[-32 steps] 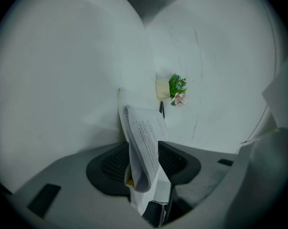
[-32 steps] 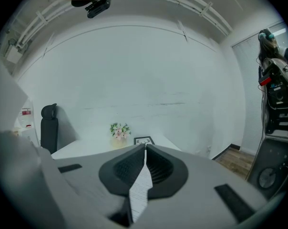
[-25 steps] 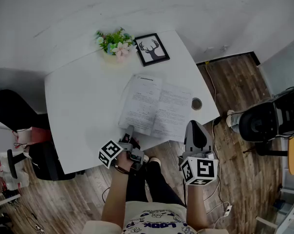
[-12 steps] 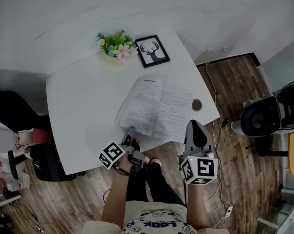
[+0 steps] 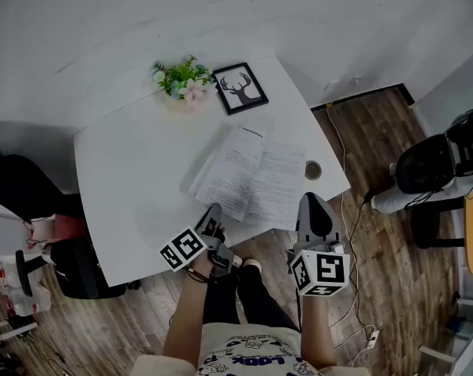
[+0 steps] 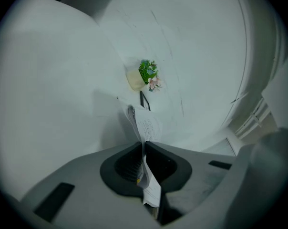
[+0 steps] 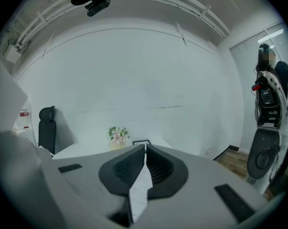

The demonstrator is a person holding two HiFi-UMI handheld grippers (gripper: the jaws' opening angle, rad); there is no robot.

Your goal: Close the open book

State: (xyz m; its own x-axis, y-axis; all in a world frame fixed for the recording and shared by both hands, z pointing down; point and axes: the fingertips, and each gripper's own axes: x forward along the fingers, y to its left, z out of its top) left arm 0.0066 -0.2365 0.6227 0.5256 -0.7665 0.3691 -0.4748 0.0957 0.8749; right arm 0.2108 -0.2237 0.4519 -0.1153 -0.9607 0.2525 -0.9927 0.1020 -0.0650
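- The open book [image 5: 256,180] lies spread on the white surface [image 5: 135,171], near its front edge and well apart from the potted flowers [image 5: 182,78] and the deer picture [image 5: 243,83].
- The left gripper [image 5: 213,216] has just been closing its fingers, which pinch the near edge of the left-hand pages [image 6: 146,125]. Those pages stand raised off the surface.
- The right gripper [image 5: 313,206] has its fingers together on the near edge of the right-hand page, seemingly steadying that side.
- Progress, as I judge it: the grip is taken and the fold has barely begun. What is left is swinging the left-hand pages over onto the right half and letting go.
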